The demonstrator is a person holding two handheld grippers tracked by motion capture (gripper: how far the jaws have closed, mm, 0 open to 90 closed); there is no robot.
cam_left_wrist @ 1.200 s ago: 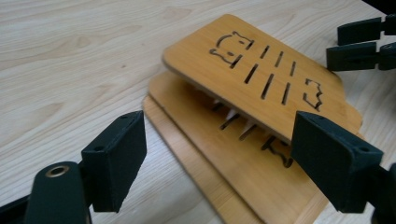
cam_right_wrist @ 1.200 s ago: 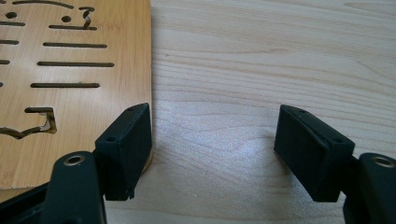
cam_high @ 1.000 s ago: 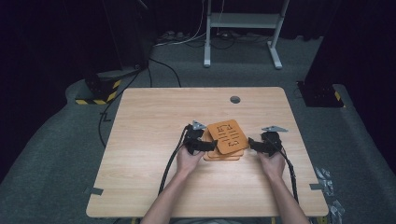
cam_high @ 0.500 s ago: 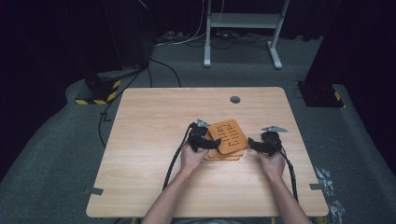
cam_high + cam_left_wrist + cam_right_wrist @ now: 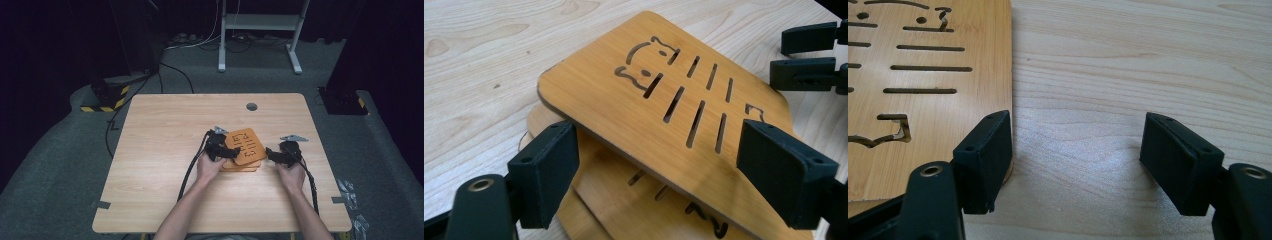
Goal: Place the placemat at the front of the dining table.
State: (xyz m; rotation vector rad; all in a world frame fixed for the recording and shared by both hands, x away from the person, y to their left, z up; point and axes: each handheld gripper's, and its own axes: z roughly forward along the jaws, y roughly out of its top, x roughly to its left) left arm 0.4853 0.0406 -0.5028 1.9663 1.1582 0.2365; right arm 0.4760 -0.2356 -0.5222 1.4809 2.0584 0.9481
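Note:
Two orange wooden boards with cat-shaped and slot cutouts lie stacked mid-table. The top board [image 5: 245, 146] [image 5: 649, 100] is turned and tilted, its near edge raised off the lower board [image 5: 240, 166] [image 5: 624, 200]. My left gripper [image 5: 220, 146] [image 5: 659, 137] stands open at that raised edge, its jaws wide apart with the board's edge running across the gap. My right gripper [image 5: 273, 154] [image 5: 1080, 130] is open over bare table, and its left finger [image 5: 985, 155] touches the board [image 5: 923, 75] at its right edge. It also shows at the left gripper view's top right [image 5: 809, 52].
The light wooden table [image 5: 165, 200] has a round hole [image 5: 251, 106] near its far edge. A black cable [image 5: 192, 167] trails from the left gripper toward the front. On the floor beyond stand a white frame [image 5: 260, 22] and a yellow-striped base [image 5: 107, 97].
My left gripper has edged slightly right, closer against the top board. The boards and the right gripper are nearly unmoved.

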